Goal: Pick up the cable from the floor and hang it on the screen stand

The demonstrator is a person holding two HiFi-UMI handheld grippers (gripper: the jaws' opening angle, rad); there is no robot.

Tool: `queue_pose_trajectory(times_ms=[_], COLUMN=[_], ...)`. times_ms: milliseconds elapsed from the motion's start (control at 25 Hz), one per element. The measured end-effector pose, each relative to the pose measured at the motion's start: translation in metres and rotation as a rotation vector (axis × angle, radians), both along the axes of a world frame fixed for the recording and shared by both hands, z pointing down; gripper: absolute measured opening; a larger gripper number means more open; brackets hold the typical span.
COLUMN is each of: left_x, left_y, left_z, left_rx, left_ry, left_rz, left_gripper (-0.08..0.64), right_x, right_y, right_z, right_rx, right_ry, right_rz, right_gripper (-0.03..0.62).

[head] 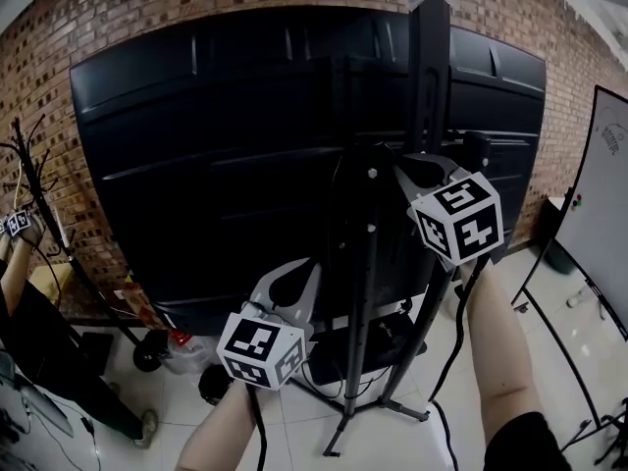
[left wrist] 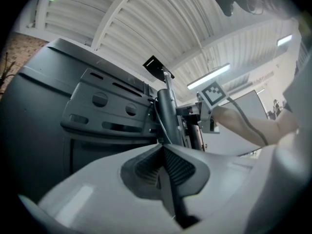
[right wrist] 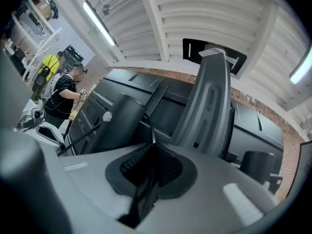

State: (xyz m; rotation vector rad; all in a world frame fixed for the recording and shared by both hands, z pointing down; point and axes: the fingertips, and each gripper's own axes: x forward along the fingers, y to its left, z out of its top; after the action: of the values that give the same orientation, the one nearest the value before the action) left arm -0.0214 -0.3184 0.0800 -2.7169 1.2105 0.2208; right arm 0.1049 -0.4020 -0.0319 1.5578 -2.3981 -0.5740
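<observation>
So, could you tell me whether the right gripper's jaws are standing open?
No, the right gripper has its jaws closed together, pinching the black cable that rises from their tips.

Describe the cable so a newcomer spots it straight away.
Find the big black screen against the brick wall and its centre stand pole. Beside that pole, the cable is the thin black strand rising from the shut right tool, far thinner than the pole.
</observation>
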Motion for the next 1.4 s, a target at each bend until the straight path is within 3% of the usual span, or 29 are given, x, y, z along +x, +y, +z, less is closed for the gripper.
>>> queue_pose_trajectory(times_ms=[240, 360, 640, 840, 1120, 1400], left_x=[-0.008, -0.009, -0.008, -0.017, -0.023, -0.021], left_y=[0.000, 0.002, 0.016, 0.024, 0.036, 0.055], left_z=[0.008, 0.011, 0.026, 0.041, 0.051, 0.065], left_rx=[-0.019, -0.019, 0.005, 0.008, 0.012, 0.035], left_ry=[0.016, 0.020, 0.015, 0.031, 0.050, 0.054], left_rz=[-0.016, -0.019, -0.018, -0.028, -0.041, -0.067], left_gripper=[0.005, 0.005, 0.005, 0.005, 0.005, 0.005], right_x=[-0.003, -0.006, -0.002, -0.003, -0.003, -0.007], right_y=[0.006, 0.007, 0.016, 0.027, 0.048, 0.092], right_z=[0.019, 0.021, 0.019, 0.028, 0.054, 0.104], right_rx=[0.013, 0.030, 0.200, 0.250, 0.233, 0.239], right_ry=[-0.061, -0.138, -0.257, -0.247, -0.238, -0.297], right_rz=[-0.023, -0.055, -0.078, -0.048, -0.055, -0.088], right_gripper=[0.018, 0.018, 0.038, 0.043, 0.043, 0.029])
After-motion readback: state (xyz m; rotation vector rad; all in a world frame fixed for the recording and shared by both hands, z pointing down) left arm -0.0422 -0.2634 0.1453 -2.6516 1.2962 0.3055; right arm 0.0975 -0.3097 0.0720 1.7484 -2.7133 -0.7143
